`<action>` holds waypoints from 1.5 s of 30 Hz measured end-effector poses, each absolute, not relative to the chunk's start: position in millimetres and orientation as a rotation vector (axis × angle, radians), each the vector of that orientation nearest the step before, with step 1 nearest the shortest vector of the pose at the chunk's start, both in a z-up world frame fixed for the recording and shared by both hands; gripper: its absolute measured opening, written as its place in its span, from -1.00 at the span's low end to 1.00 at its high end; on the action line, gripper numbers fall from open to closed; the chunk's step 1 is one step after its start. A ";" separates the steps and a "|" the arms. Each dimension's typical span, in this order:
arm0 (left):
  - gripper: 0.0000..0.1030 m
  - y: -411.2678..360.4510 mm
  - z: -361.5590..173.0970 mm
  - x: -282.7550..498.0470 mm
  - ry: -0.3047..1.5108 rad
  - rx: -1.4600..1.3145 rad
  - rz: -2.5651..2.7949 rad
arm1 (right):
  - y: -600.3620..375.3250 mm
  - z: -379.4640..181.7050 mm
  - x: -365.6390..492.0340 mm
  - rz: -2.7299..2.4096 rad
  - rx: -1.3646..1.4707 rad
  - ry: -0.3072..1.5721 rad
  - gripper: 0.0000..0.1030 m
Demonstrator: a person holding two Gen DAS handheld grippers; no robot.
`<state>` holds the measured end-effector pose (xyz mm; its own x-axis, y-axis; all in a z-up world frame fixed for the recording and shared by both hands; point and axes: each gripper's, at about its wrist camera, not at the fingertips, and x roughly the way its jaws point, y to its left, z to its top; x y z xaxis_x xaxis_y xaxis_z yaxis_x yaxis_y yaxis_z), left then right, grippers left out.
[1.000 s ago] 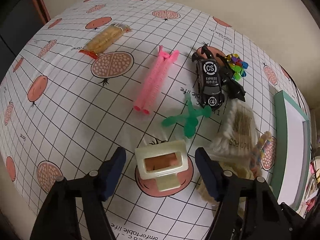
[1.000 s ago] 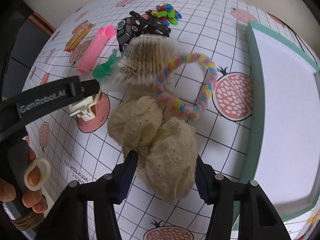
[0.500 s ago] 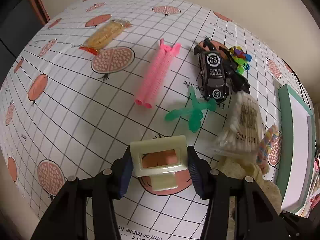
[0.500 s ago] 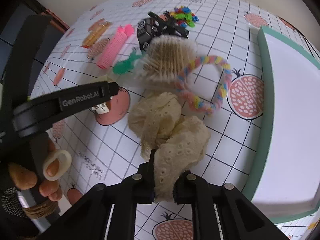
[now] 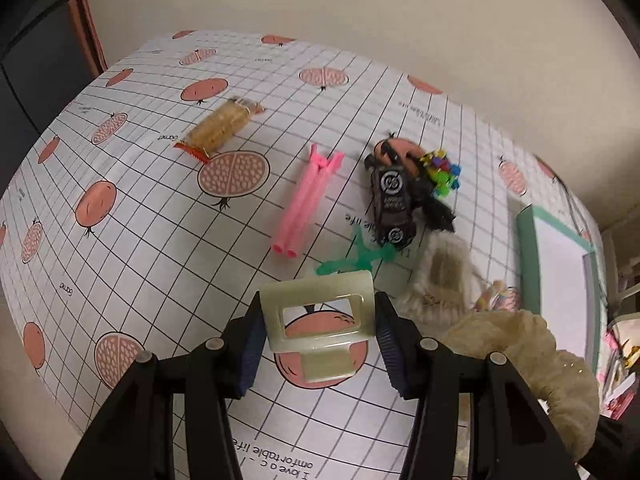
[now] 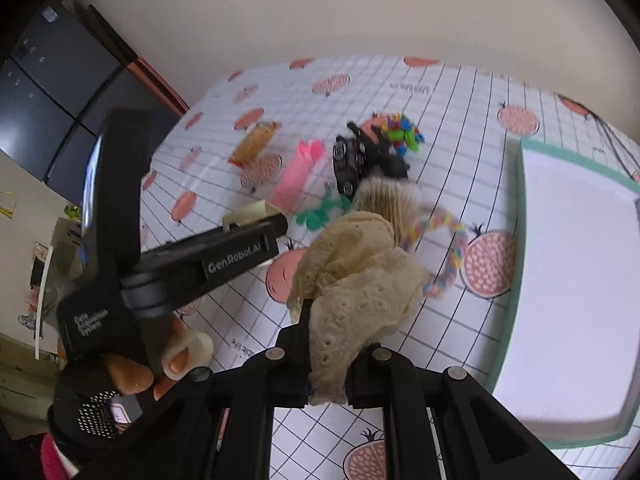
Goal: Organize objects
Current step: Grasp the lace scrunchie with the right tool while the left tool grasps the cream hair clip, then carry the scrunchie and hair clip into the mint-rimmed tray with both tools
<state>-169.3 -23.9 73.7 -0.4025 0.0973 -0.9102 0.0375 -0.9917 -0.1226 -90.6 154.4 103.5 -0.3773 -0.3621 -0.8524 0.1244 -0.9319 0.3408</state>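
Pomegranate-print tablecloth (image 5: 132, 216): left claw (image 5: 319, 334) grips pale hair clip (image 5: 318, 312); right claw (image 6: 329, 372) pinches what looks like cream lace scrunchie (image 6: 356, 276).

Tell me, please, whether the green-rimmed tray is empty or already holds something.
Empty where visible: the tray shows only bare white inside. Its far right end is out of frame, so cannot tell there.

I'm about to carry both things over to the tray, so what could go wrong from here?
The right gripper pinches only a fold of the cream lace scrunchie; most of it hangs free, so it might slip out or brush the rainbow loop on the way to the tray.

The left gripper holds the pale hair clip by its smooth sides, so it might twist or pop out.
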 end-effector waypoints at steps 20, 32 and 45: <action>0.03 59.6 99.3 -147.3 -0.139 -1.506 2.509 | 287.4 105.9 -83.2 -2.685 1.521 -0.541 -0.76; 0.03 160.3 95.0 -147.8 -0.038 -1.427 2.347 | 358.8 94.9 -83.4 -2.844 1.584 -0.559 -0.76; 0.03 224.6 49.7 -181.2 0.005 -1.404 2.288 | 402.9 57.4 -114.9 -2.889 1.577 -0.580 -0.76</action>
<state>-181.2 224.6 49.7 -0.3784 0.3742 -0.8466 -0.3782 -0.8973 -0.2275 -114.9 402.9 57.4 -0.5389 0.0101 -0.8423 -0.3342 -0.9204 0.2028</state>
